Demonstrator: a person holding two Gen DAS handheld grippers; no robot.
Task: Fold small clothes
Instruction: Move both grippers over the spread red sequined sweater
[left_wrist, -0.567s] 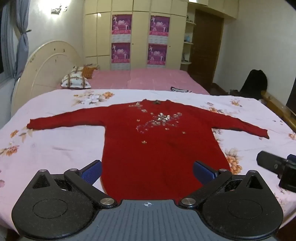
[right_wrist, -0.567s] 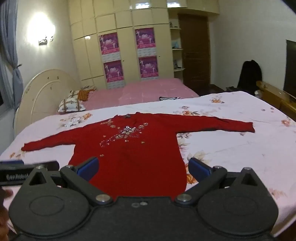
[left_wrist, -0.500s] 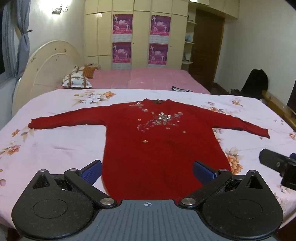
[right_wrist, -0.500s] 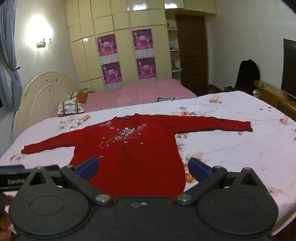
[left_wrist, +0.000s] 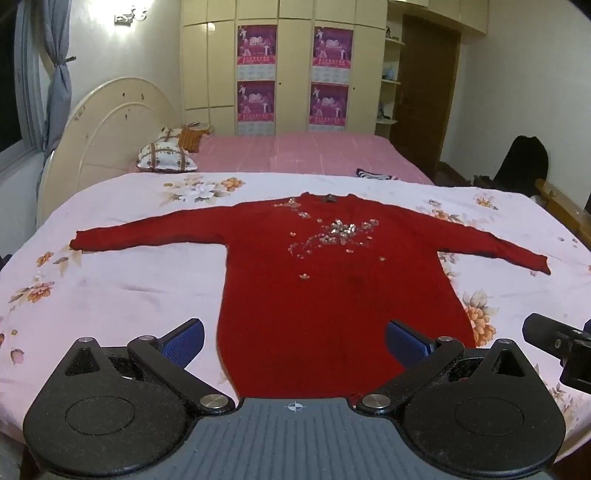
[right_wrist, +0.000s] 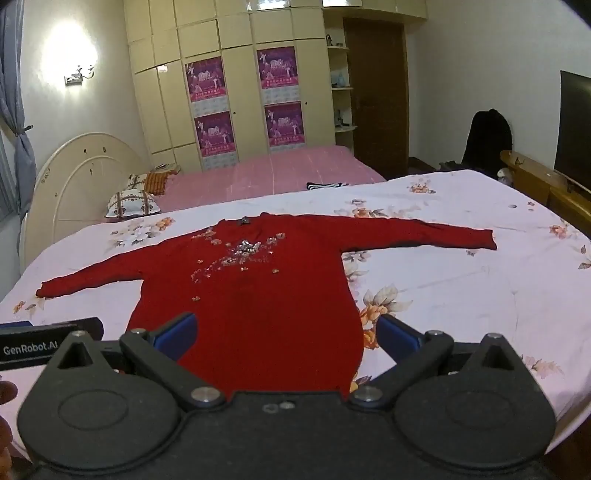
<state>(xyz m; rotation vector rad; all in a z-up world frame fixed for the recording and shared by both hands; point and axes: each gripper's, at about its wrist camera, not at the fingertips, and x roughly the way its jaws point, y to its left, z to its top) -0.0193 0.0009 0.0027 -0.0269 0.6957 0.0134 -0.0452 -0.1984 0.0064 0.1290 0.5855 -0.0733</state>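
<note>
A red top (left_wrist: 332, 291) lies flat and face up on the bed (left_wrist: 110, 288), which carries a pale floral sheet. Both sleeves are spread straight out to the sides; the neckline points toward the far wall and the hem toward the cameras. Sequin trim (left_wrist: 338, 232) runs across the chest.

Left gripper (left_wrist: 294, 341): jaws wide apart, nothing between them. It hovers above the near edge of the bed, over the hem, not touching the cloth as far as the view shows. Blue pads (left_wrist: 184, 341) are visible on the inner faces of the fingers.

Right gripper (right_wrist: 286, 332): jaws likewise wide apart and empty, held over the hem area on the top's right side. In the left wrist view its black body shows at the right edge; in the right wrist view the left unit shows at the left edge, so the two are side by side.

Surroundings: a second bed with a pink cover (left_wrist: 314, 155) stands behind, with pillows (left_wrist: 166, 158) at its head, beside a cream headboard (left_wrist: 107, 129). A wardrobe (left_wrist: 291, 70) with four posters fills the far wall; a dark door (left_wrist: 424, 92) is to its right.
</note>
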